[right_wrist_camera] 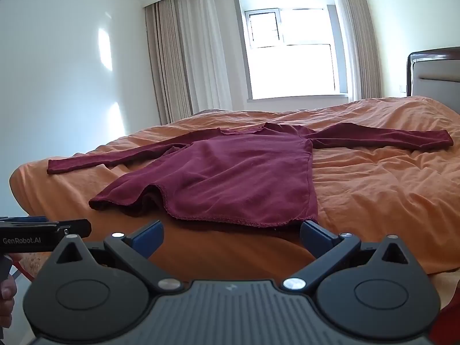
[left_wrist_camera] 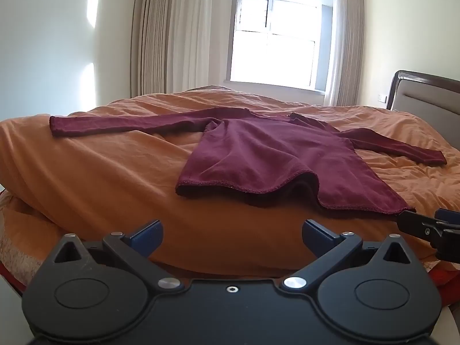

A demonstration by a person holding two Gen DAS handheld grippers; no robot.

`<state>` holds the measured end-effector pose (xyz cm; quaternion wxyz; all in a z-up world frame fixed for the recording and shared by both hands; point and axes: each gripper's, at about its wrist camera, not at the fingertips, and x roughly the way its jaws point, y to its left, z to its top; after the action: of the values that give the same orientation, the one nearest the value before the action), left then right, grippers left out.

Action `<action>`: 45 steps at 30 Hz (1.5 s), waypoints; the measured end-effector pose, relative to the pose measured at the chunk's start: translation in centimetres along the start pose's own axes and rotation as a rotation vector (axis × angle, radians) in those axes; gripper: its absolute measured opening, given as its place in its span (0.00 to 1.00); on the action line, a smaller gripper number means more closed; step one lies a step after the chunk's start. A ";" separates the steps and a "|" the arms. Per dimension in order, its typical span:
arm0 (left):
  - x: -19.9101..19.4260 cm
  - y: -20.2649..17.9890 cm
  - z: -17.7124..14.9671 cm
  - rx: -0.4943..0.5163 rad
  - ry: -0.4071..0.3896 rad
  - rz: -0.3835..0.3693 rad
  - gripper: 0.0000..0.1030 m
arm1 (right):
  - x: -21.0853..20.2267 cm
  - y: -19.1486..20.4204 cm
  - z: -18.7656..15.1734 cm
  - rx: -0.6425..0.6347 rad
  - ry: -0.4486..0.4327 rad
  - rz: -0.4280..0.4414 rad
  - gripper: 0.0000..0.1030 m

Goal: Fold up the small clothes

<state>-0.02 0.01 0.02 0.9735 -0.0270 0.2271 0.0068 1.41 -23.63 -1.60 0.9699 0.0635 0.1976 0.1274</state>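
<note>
A small maroon long-sleeved top (left_wrist_camera: 267, 149) (right_wrist_camera: 230, 172) lies spread flat on an orange bedcover (left_wrist_camera: 100, 172) (right_wrist_camera: 373, 189), both sleeves stretched out sideways and its hem nearest me. My left gripper (left_wrist_camera: 231, 234) hovers open in front of the hem, a little short of it, with nothing between its blue-padded fingers. My right gripper (right_wrist_camera: 231, 234) is open too, close to the hem's right corner, and holds nothing. The right gripper's tip (left_wrist_camera: 425, 227) shows at the left wrist view's right edge, near the hem corner. The left gripper's side (right_wrist_camera: 46, 230) shows at the right wrist view's left edge.
The bed fills the foreground; its padded headboard (left_wrist_camera: 428, 97) (right_wrist_camera: 434, 72) stands at the right. A bright window (left_wrist_camera: 276, 43) with beige curtains (left_wrist_camera: 166, 34) is behind the bed. A white wall is to the left. A hand (right_wrist_camera: 5, 296) shows at the lower left.
</note>
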 end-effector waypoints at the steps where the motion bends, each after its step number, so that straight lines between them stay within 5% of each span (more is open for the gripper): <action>1: -0.1 0.0 0.0 0.000 -0.009 0.001 0.99 | 0.0 0.0 0.0 0.001 0.000 0.001 1.00; 45: 0.4 0.1 -0.3 -0.011 0.025 0.001 0.99 | -0.2 -0.6 -0.2 0.028 0.016 0.000 1.00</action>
<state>0.23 0.10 -0.40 0.9704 -0.0324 0.2390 0.0083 1.31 -24.29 -1.80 0.9673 0.0762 0.2070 0.1249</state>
